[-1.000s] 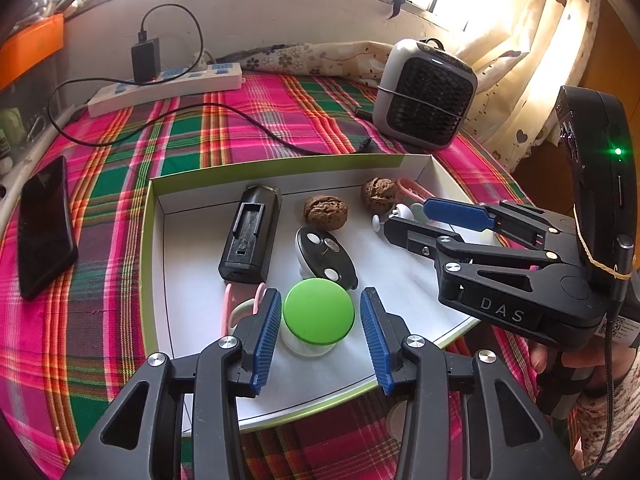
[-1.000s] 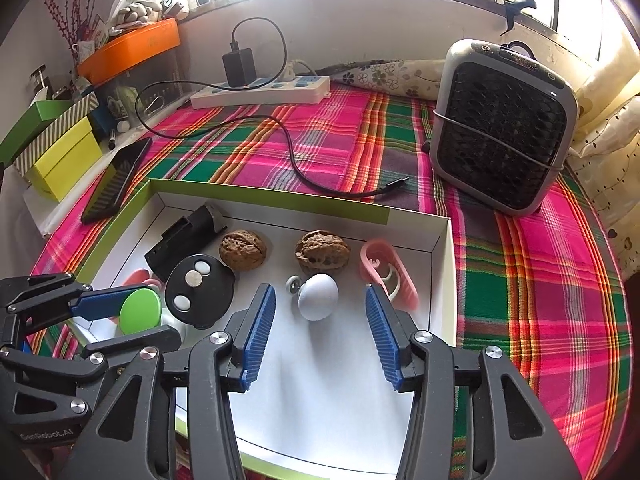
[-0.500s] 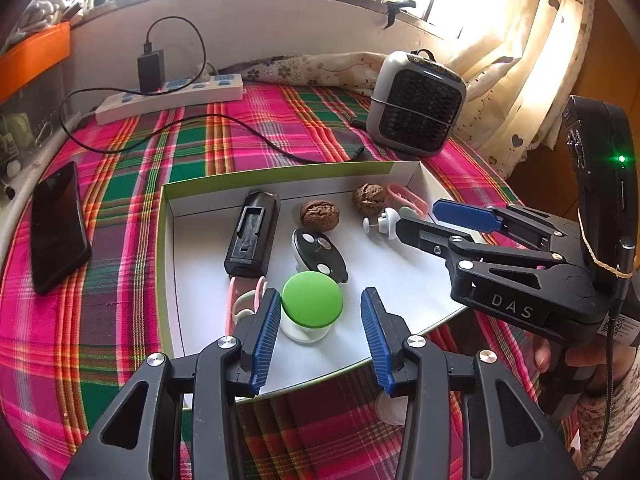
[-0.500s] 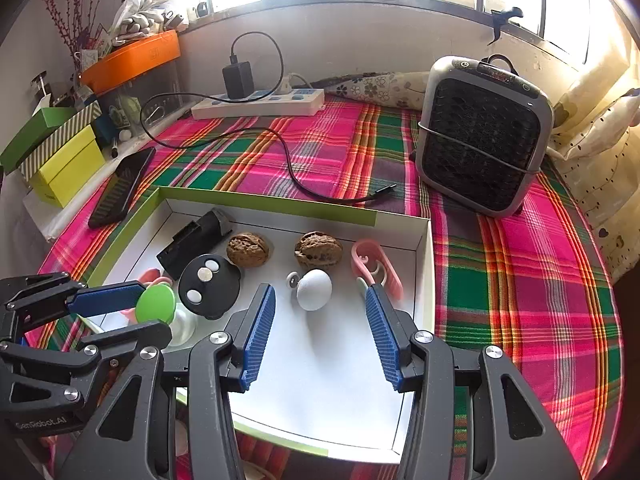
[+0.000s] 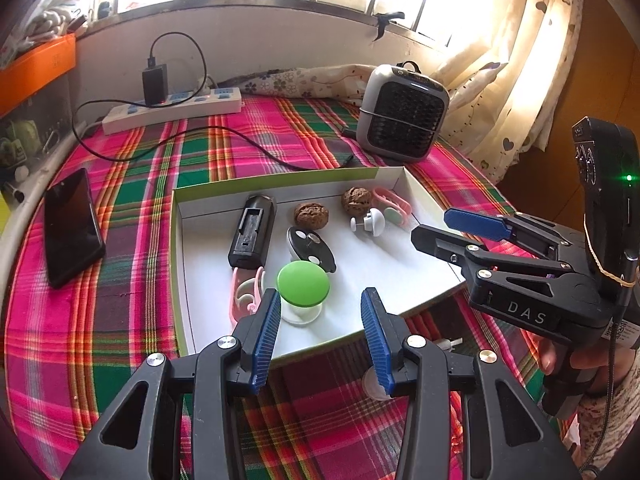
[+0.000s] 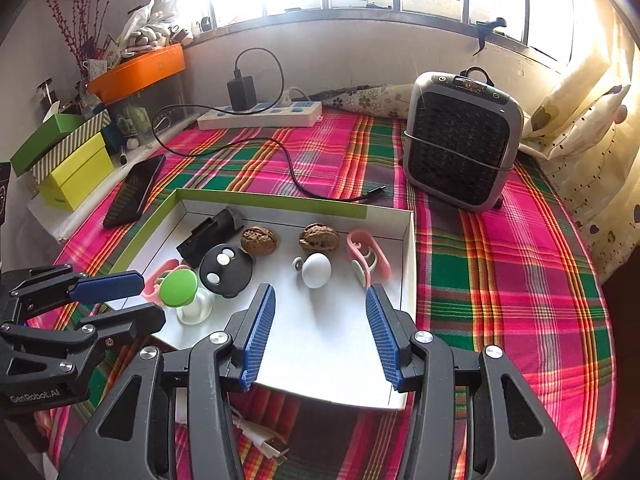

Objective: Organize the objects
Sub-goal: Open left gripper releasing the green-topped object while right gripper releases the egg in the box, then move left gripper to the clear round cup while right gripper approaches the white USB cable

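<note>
Green-capped knob (image 5: 303,283) lies just beyond the open, empty left claw (image 5: 320,334).

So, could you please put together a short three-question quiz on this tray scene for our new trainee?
1. True or false: the left gripper is shut on the green-topped knob.
2. How many walnuts lie in the white tray?
A. one
B. two
C. three
3. Fill in: on the plaid cloth outside the tray, on the side nearest the yellow box, lies a black ____.

Key
1. False: both the left gripper and the right gripper are open and hold nothing.
2. B: one walnut and a second walnut.
3. phone.
</note>
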Tool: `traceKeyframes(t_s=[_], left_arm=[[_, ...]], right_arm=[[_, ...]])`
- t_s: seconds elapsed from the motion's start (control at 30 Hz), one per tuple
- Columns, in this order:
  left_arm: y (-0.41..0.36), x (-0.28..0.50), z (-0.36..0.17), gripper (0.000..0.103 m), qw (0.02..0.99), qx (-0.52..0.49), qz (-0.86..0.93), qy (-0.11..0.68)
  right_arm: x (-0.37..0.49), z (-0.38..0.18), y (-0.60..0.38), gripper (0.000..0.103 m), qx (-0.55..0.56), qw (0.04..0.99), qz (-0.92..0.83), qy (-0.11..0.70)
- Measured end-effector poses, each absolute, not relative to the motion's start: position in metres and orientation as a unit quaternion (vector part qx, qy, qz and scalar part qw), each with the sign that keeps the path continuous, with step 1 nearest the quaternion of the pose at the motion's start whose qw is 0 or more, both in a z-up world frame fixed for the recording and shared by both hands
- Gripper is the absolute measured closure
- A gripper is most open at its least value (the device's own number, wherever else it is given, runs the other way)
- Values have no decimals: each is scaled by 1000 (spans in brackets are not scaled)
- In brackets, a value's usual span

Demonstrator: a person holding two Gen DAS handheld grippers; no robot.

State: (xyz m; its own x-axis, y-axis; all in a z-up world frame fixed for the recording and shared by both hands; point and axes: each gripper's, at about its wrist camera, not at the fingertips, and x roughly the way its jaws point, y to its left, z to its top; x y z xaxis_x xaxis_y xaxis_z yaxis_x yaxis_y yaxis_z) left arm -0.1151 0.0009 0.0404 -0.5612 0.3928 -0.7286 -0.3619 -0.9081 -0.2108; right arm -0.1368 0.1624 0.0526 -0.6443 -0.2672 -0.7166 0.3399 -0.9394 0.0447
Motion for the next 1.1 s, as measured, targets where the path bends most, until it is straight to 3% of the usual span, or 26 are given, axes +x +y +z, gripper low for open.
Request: traceKeyframes(t_s=[0.43,1.1], left_arm=[[4,-86,45,63,234,-411,881,-24],[48,-70,5,63,270,-446,853,4]], right_arm=[[-106,54,175,55,379,163,-910,38],[-82,43,192,55,390,159,-907,25]])
